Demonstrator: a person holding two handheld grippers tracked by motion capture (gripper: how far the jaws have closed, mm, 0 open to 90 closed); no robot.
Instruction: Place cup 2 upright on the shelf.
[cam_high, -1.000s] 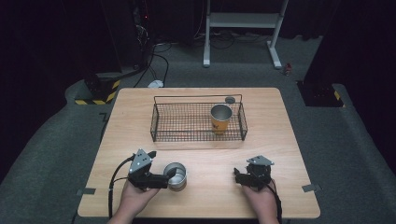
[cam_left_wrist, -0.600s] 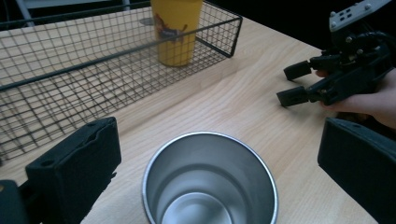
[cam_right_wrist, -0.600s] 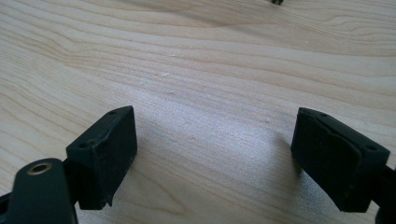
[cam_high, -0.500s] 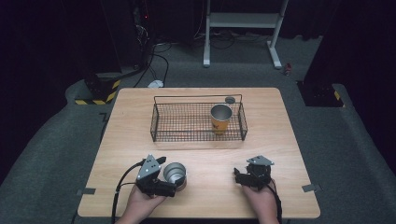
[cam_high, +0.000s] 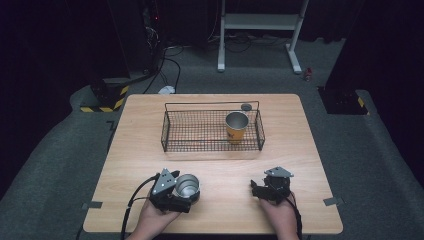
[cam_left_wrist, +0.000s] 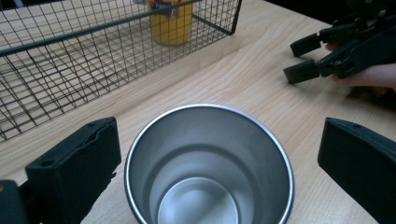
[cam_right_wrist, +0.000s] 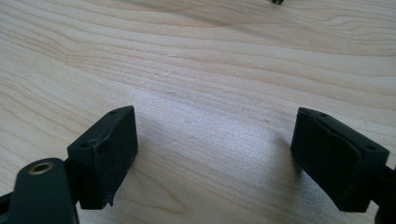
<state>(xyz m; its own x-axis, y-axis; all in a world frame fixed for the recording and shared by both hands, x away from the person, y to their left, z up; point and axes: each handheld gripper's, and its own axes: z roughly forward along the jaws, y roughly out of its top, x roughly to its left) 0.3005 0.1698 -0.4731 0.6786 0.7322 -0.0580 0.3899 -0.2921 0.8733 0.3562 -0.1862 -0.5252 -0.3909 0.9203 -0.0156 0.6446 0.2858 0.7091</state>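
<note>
Left gripper view: upright, seemingly empty steel cup (cam_left_wrist: 208, 168) between spread left claw (cam_left_wrist: 219, 163) jaws.

My wooden tabletop (cam_high: 150, 120) stands on grey carpet (cam_high: 60, 150). Beyond it the room is dark. A white frame (cam_high: 260, 22) stands there, with black cables (cam_high: 167, 55) beside it.

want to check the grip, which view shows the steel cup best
The left gripper view: the steel cup stands upright between the left gripper and its open jaws, with a gap each side. The high view shows the cup small, beside that gripper.
</note>
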